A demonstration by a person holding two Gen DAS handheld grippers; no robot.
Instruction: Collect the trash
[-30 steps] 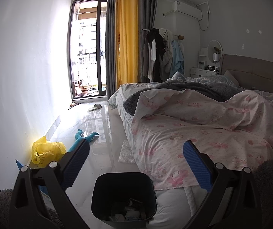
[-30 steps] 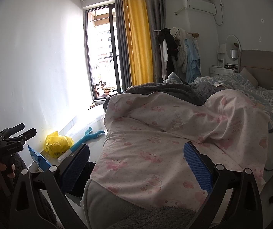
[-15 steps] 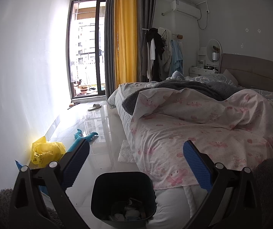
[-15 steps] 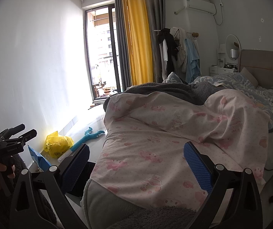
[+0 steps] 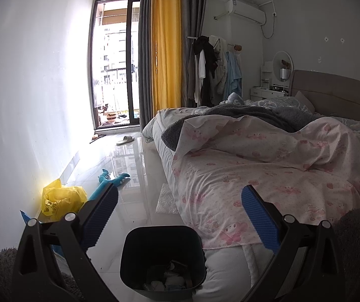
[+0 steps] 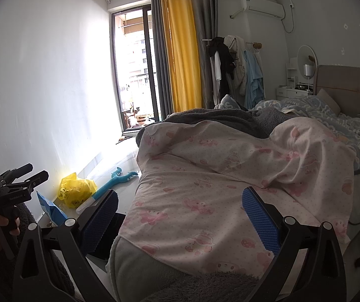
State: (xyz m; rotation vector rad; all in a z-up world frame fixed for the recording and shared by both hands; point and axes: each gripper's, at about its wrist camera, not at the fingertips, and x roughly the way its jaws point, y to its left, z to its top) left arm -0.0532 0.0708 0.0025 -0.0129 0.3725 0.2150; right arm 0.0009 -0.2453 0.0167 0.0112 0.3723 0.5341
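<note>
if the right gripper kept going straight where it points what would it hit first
Most likely the pink patterned bedsheet, which fills the space between the open right gripper fingers; depth is hard to judge.

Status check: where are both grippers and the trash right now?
Left gripper open, empty, above black bin. Right gripper open, empty, over pink duvet. Yellow bag uncollected by wall. Path clear.

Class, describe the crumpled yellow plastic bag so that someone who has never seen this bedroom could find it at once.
Start at the long white wall facing the bed's side. At its foot lies the crumpled yellow plastic bag, between a flat blue packet and a teal plush toy. It alone is bright yellow, with dark print.
</note>
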